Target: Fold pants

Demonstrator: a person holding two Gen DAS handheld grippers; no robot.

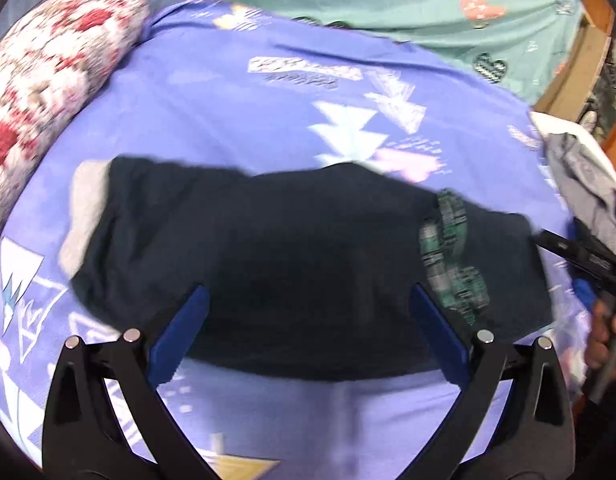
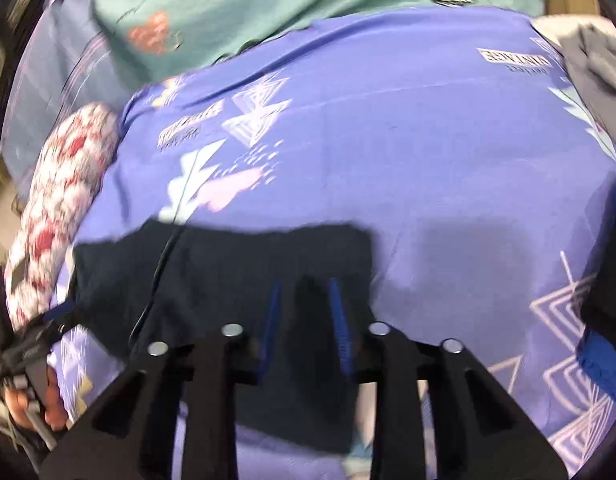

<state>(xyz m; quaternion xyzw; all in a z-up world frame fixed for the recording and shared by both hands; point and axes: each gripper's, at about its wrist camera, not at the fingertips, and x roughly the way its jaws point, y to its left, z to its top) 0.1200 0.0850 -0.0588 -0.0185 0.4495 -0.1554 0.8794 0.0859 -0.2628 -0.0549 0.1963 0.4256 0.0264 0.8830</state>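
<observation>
Left claw [image 1: 308, 328] wide over dark pants [image 1: 292, 248] (blurred); right claw [image 2: 306, 320] narrow, pinching pants.

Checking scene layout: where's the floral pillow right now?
The floral pillow lies at the far left edge of the purple bedsheet in both wrist views, left of the dark pants and not touching them.

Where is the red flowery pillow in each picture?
Left wrist view: the flowery pillow is at the upper left edge, left of the dark pants.
Right wrist view: the same flowery pillow is at the middle left edge, just left of the pants.
Shared landmark: the white tree-shaped print on the purple sheet, just beyond the pants.
</observation>
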